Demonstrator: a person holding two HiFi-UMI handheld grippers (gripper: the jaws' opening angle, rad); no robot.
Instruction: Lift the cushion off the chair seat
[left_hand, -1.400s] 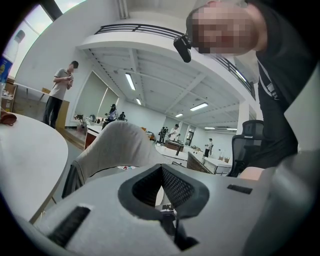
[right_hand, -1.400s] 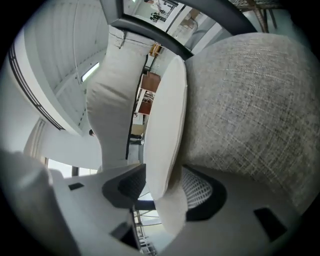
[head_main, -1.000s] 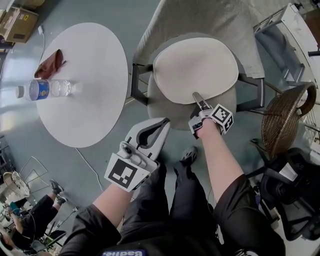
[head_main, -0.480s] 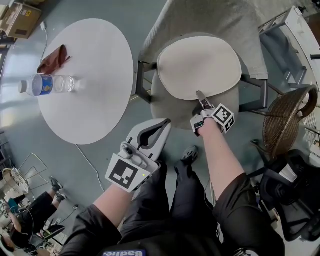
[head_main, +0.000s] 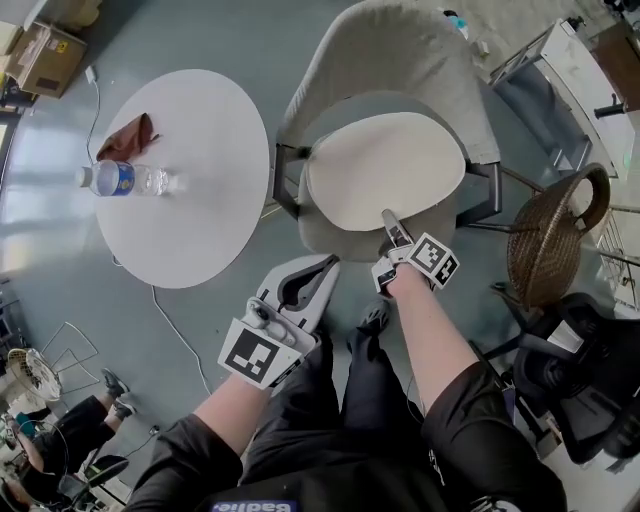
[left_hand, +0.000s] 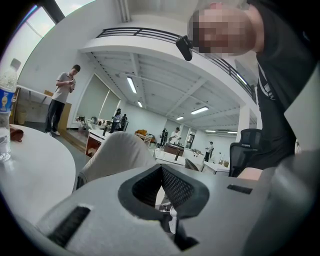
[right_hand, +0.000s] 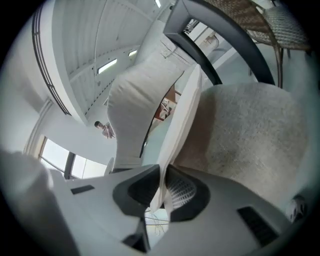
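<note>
My right tongs (head_main: 390, 228), jaws just closing, pinch cushion (head_main: 385, 170) edge at front of chair seat (head_main: 330, 235). Left tongs (head_main: 325, 265) shut, empty, short of chair seat. I lift straight, slow, grip firm.

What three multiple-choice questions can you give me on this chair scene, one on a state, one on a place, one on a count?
1. The right gripper is: A open and empty; B shut on the cushion's edge; C shut on a cup.
2. The water bottle lies: A on the round white table; B on the cushion; C on a shelf.
3. Things on that table: A one; B two; C four.
B: its jaws, which have just been closing, pinch the cushion's edge. A: it lies on its side on the tabletop. B: only the bottle and a reddish-brown cloth lie there.
</note>
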